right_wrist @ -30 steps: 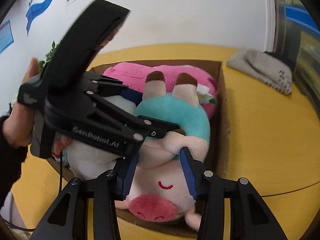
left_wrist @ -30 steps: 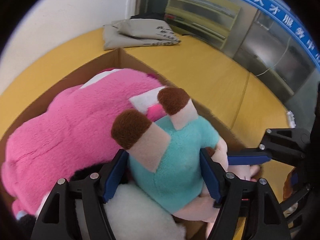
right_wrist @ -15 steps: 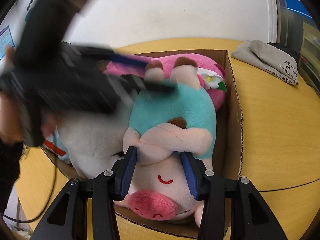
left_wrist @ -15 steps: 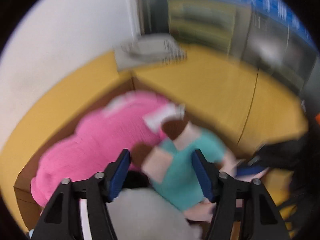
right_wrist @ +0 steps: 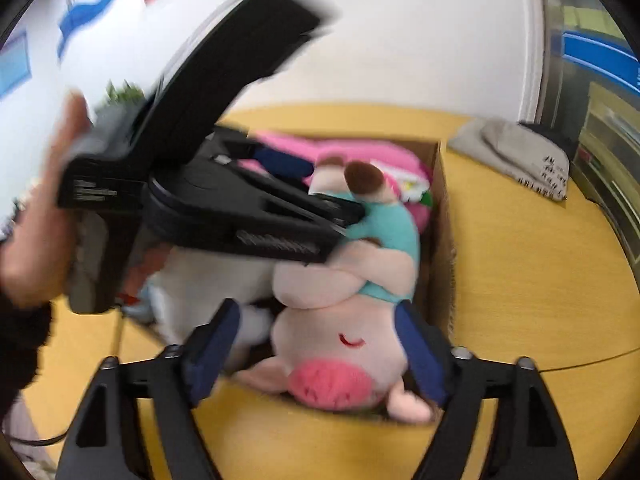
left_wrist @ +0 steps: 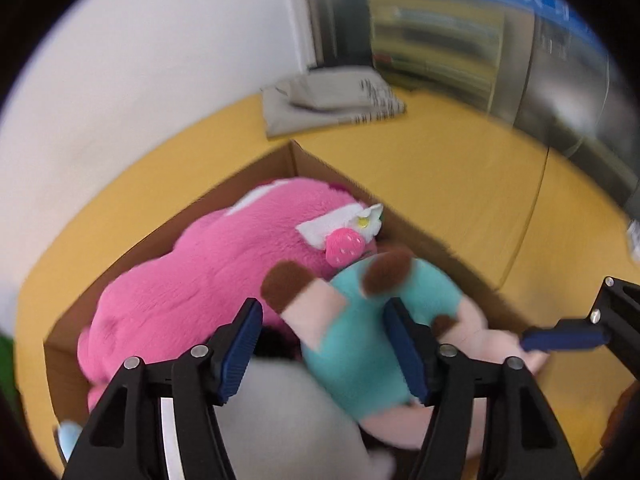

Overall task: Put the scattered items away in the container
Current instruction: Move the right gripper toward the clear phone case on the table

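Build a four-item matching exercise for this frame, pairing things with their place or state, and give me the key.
Things:
1. pig plush
2. pink plush
3. folded grey cloth
4. right gripper

Places or states:
A. on the yellow table, outside the box, near the wall
B. open, fingers on either side of the pig's head
C. in the cardboard box, head at the near end, feet pointing up
D. fills the far part of the box, a strawberry and flower on it

Pairs: 1-C, 2-D, 3-A, 4-B
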Available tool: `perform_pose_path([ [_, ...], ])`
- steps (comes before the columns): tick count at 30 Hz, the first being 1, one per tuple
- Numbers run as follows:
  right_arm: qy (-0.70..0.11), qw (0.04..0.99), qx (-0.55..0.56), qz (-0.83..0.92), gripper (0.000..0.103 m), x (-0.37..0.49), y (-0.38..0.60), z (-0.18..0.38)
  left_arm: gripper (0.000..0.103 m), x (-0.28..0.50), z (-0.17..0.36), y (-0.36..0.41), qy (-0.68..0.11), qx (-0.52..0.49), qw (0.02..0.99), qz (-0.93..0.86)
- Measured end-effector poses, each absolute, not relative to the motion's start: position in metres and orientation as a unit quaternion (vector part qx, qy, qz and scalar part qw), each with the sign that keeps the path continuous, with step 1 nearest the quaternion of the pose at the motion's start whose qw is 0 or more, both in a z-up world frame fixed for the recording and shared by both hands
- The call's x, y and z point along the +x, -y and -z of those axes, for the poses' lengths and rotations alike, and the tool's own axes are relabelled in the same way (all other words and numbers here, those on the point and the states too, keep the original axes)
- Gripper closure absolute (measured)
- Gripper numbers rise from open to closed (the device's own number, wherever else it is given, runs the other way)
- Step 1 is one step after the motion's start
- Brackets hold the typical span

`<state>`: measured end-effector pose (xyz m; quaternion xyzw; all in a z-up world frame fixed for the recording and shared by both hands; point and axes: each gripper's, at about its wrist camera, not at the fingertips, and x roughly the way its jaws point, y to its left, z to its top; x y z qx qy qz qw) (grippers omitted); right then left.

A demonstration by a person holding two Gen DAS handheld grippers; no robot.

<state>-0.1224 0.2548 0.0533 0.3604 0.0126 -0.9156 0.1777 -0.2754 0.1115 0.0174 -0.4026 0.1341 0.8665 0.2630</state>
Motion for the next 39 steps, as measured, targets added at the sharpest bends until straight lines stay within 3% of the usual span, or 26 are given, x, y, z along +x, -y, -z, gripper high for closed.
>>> perform_pose_path([
  [4,-0.003,0.212,0.328,0.921,0.004,-0.064,-0.267,-0.071,0.04,-0.196,-0.047,-0.06,-0.068,-0.378,0.273,-0.882],
  [7,0.001,0.246,0.332,0.911,0.003,-0.017,-0.268,-0.066,0.03,-0.125,-0.055,-0.023,-0.038,-0.366,0.269,-0.89],
  [9,-0.01,0.258,0.341,0.904,0.003,0.009,-0.264,-0.056,0.029,-0.073,-0.049,0.004,-0.017,-0.377,0.255,-0.89],
  [16,-0.008,0.277,0.413,0.868,0.004,0.074,-0.243,0.0,0.029,0.047,0.012,0.058,0.034,-0.446,0.216,-0.868],
  [21,0.012,0.261,0.448,0.855,0.006,0.104,-0.221,0.027,0.029,0.078,0.059,0.063,0.074,-0.475,0.244,-0.842],
  [27,-0.02,0.246,0.477,0.844,0.02,0.127,-0.185,0.052,0.029,0.07,0.083,0.034,0.058,-0.491,0.285,-0.821],
  [29,-0.034,0.242,0.481,0.842,0.029,0.129,-0.178,0.058,0.029,0.063,0.081,0.025,0.052,-0.486,0.301,-0.819],
  [30,-0.038,0.242,0.483,0.841,0.04,0.13,-0.176,0.061,0.029,0.059,0.08,0.021,0.053,-0.484,0.308,-0.817],
  [32,-0.037,0.245,0.486,0.838,0.044,0.129,-0.175,0.066,0.029,0.046,0.081,0.012,0.041,-0.488,0.314,-0.813],
  [34,-0.05,0.238,0.484,0.841,0.064,0.128,-0.178,0.066,0.029,0.034,0.088,0.003,0.023,-0.499,0.311,-0.808],
  [36,-0.068,0.235,0.481,0.842,0.074,0.124,-0.182,0.067,0.029,0.026,0.093,-0.003,0.011,-0.509,0.311,-0.803],
  [39,-0.078,0.231,0.482,0.841,0.075,0.112,-0.195,0.066,0.031,0.023,0.094,-0.009,0.003,-0.514,0.314,-0.798],
])
